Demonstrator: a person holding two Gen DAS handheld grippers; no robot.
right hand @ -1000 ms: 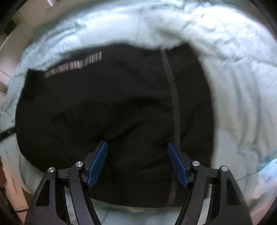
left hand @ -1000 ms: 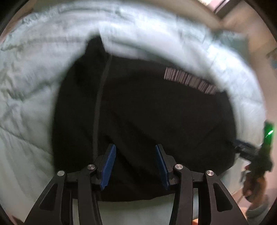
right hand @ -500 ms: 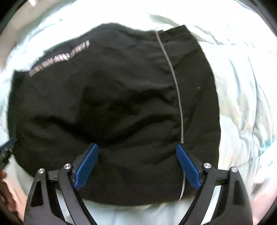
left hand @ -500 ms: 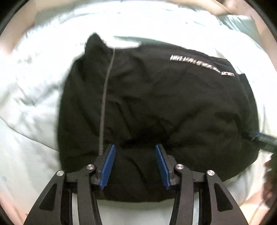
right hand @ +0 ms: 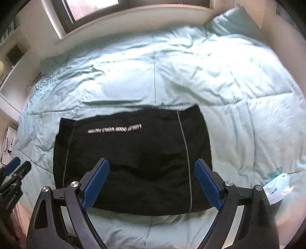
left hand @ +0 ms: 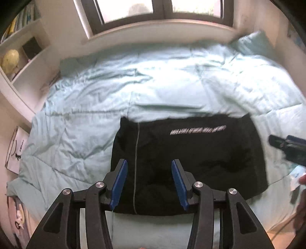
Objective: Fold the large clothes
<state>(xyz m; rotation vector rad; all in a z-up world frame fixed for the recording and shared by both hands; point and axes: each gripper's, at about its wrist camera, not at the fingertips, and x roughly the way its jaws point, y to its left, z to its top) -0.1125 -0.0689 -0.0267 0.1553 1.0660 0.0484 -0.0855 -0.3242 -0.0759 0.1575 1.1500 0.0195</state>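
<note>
Both grippers are up above the bed, and nothing is held; the left gripper (left hand: 149, 183) fills the bottom of its frame with blue pads apart, open air between them; the right gripper (right hand: 152, 184) sits at the bottom centre of its own frame, pads spread wider, also empty; it shows again in the left view as a dark shape at the right edge (left hand: 286, 149), and the left one peeks in at the lower left edge of the right view (right hand: 13, 172).

The garment (left hand: 191, 159) is black and lies folded into a rough rectangle on the duvet (left hand: 172, 80), lower centre of the left frame; in the right view it sits just left of centre (right hand: 133, 153); a line of white lettering (right hand: 114, 129) runs across its upper part, too blurred to read; a thin pale stripe (right hand: 186, 153) runs top to bottom near its right side, and a second one near its left side.

The duvet is pale blue and rumpled; a pillow (right hand: 233, 21) lies at the upper right; a window (left hand: 162, 9) spans the top of the frame; shelves (left hand: 23, 49) stand at the upper left; a small white-and-blue packet (right hand: 277, 185) rests on the duvet at the right edge.
</note>
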